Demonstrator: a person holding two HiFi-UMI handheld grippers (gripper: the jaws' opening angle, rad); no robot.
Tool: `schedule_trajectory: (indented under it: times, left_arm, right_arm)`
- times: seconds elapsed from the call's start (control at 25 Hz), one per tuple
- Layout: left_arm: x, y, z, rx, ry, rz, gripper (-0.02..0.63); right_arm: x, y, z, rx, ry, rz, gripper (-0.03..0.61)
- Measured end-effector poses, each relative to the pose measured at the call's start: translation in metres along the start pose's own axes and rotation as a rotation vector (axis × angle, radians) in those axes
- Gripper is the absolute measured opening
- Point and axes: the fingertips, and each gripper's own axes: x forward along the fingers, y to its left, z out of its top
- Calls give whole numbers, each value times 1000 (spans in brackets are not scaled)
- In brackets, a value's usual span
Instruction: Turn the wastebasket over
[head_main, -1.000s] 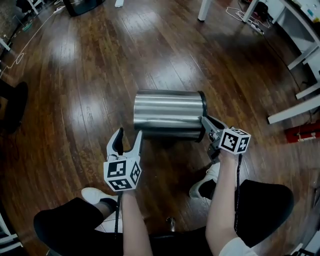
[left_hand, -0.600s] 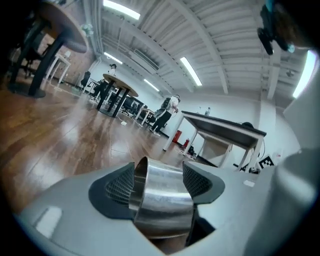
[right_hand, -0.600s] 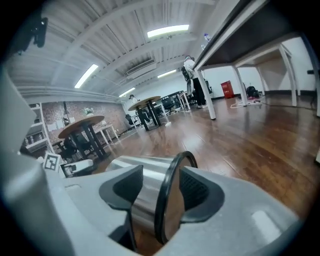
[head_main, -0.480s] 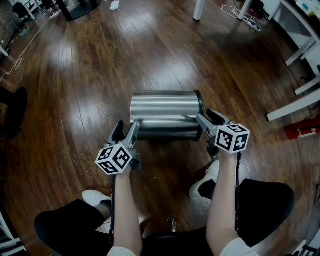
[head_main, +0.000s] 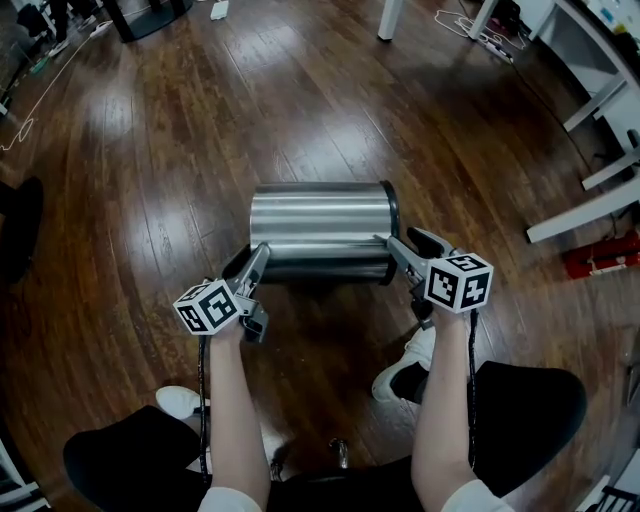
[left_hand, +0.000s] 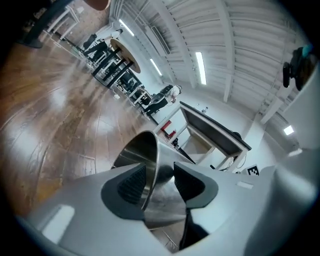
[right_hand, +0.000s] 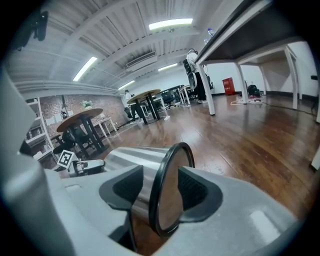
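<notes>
Nearest, the person's dark-trousered knees (head_main: 130, 455) and a white shoe (head_main: 418, 350) sit just behind the 2 grippers. The left gripper (head_main: 256, 258) has its fingers closing around the thin open rim of the shiny cylindrical steel wastebasket (head_main: 320, 222), with a gap showing at 1 pad. The right gripper (head_main: 398, 244) has its fingers clamped on the black-ringed end. The wastebasket lies on its side on the dark wooden plank floor (head_main: 200, 120), lengthwise between the 2 grippers. Farther off, white furniture legs (head_main: 585, 205) and a red object (head_main: 600, 255) stand to the right, with loose cables (head_main: 485, 28) beyond.
</notes>
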Motion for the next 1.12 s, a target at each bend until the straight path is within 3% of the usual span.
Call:
schedule_trajectory:
  times: [0.08, 0.28, 0.48, 0.64, 0.76, 0.88, 1.0, 1.12]
  left_arm:
    - [4, -5, 4, 28, 20, -29, 152]
    - [8, -10, 6, 45, 84, -51, 133]
    - [5, -18, 14, 65, 124, -53, 118]
    - [-3, -39, 47, 172, 130, -49, 109]
    - [-13, -64, 82, 301, 139, -47, 95]
    - [-18, -91, 97, 493, 224, -7, 91]
    - [-16, -120, 86, 718, 353, 51, 84]
    - [-6, -141, 47, 969, 514, 70, 80]
  right_arm:
    - [2, 0, -2, 3, 7, 7, 194]
    - [3, -1, -8, 28, 8, 9, 57]
    - [6, -4, 0, 52, -22, -1, 51]
    - [11, 3, -1, 83, -18, 27, 51]
    - [23, 17, -12, 104, 18, 61, 58]
    - [41, 31, -42, 139, 82, 76, 63]
    - [63, 44, -93, 189, 169, 75, 64]
    - [85, 67, -157, 289, 213, 134, 66]
